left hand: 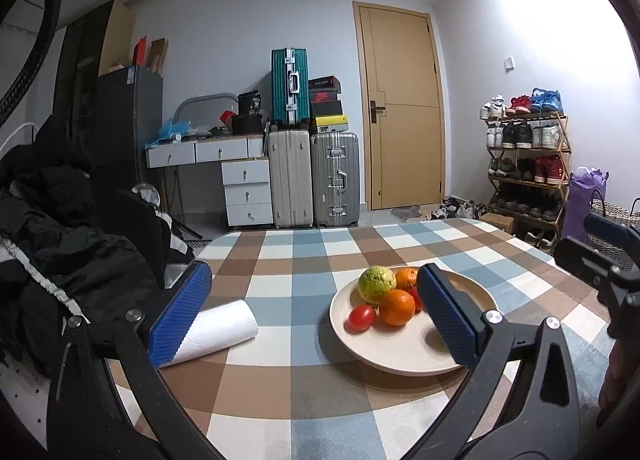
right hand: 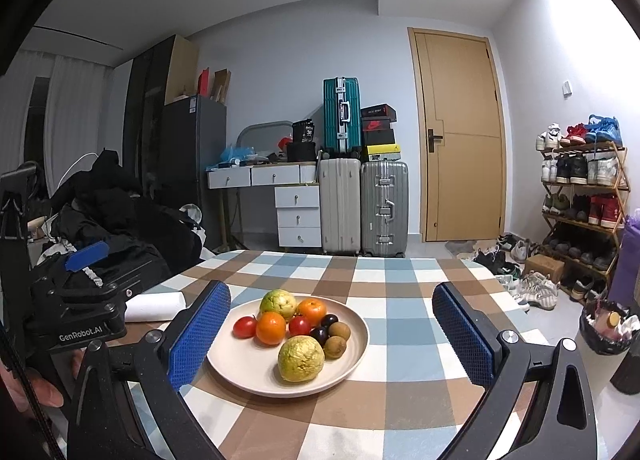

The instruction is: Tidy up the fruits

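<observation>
A cream plate (right hand: 352, 364) sits on the checked tablecloth and shows in the left wrist view too (left hand: 400, 356). It holds two yellow-green guavas (right hand: 301, 358) (right hand: 278, 303), two oranges (right hand: 271, 328) (right hand: 312, 310), two red tomatoes (right hand: 244, 326) (right hand: 299, 326), dark plums (right hand: 320, 335) and brown kiwis (right hand: 335, 346). My left gripper (left hand: 308, 324) is open and empty above the table, its right finger over the plate. My right gripper (right hand: 332, 336) is open and empty, its fingers on either side of the plate.
A white paper towel roll (left hand: 220, 330) lies on the table left of the plate. Dark clothes (left hand: 72, 244) pile up at the left edge. Suitcases (left hand: 312, 175), a desk, a door and a shoe rack (left hand: 524, 167) stand beyond the table.
</observation>
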The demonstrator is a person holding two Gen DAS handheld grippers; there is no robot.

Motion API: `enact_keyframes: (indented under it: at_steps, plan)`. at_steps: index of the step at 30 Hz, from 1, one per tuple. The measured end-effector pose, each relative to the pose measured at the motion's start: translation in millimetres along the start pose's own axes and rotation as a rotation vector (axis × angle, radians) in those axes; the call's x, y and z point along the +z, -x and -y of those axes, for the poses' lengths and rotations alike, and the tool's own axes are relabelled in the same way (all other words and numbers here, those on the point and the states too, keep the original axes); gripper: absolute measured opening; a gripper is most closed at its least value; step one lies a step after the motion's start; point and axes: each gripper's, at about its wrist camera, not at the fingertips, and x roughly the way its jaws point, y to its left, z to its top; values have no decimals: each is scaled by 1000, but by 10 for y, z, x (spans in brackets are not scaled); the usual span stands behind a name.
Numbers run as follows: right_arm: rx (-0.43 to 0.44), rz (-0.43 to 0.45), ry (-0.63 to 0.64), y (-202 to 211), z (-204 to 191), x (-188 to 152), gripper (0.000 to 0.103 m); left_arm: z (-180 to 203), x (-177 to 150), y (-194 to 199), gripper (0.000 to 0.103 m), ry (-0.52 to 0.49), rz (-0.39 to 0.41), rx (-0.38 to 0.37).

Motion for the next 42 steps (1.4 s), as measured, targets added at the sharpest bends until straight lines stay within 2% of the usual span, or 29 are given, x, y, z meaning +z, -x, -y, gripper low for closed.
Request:
enact_keyframes:
  at_steps: [2, 6, 8, 11, 13, 17, 42]
  plan:
    - [6, -21, 6, -56, -6, -27, 103, -63, -10, -39, 102, 45, -15, -17]
    - [21, -58, 9, -154, -9, -46, 103, -152, -41, -244, 102, 82, -99, 14]
    - [1, -84, 12, -201, -13, -59, 103, -160, -58, -311, 102, 89, -121, 13]
    - [-18, -130, 22, -306, -27, -75, 103, -69, -65, -312, 102, 45, -102, 20]
    - [-13, -121, 22, -291, -28, -80, 103, 10, -59, -328, 102, 11, -100, 7]
    - [-9, -130, 24, -322, -21, -94, 103, -49, -66, -361, 102, 37, -103, 15]
    - [-2, -126, 27, -297, -23, -97, 103, -34, -32, -246, 102, 30, -100, 12]
